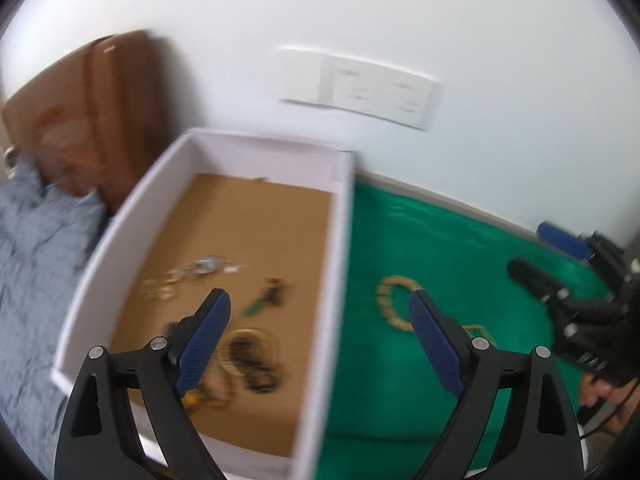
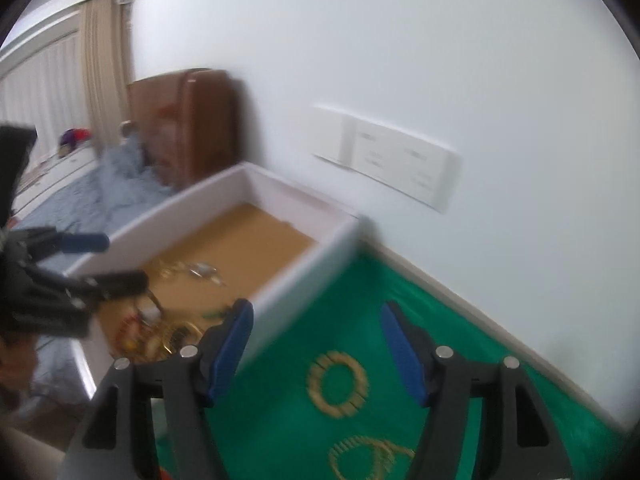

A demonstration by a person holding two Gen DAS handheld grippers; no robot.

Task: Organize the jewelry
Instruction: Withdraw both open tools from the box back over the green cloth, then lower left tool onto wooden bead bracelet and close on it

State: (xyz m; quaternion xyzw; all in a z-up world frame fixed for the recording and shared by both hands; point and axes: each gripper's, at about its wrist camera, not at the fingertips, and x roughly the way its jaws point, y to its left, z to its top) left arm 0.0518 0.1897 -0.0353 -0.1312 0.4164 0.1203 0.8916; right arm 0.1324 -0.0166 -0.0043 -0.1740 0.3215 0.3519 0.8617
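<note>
**Both grippers empty, next pick is the gold bracelet on the green cloth**

Left to right as I see it:

- White box [image 1: 120,240], brown base, sits at the left edge of the green cloth [image 1: 440,248]. It holds a loose pile of jewelry: thin gold rings [image 1: 160,289], a silvery piece [image 1: 206,265], a green-and-dark piece [image 1: 266,298], and gold and dark chains [image 1: 250,356] nearest me. Blur stops me naming them closer.
- Left gripper [image 1: 320,344]: jaws wide, nothing between the pads. It straddles the box's right wall.
- Gold link bracelet [image 2: 337,383] lies flat on the cloth just right of the box. A second gold piece [image 2: 370,456] lies nearer me, partly cut off.
- Right gripper [image 2: 316,354]: jaws about half open, empty, hovering above the bracelet, not touching.

My plan: I'd take the bracelet with the right. Come down steep, put one pad inside the ring and one outside, pinch a single link run. Avoid snagging cloth. Then lift clear of the box wall before I release.
</note>
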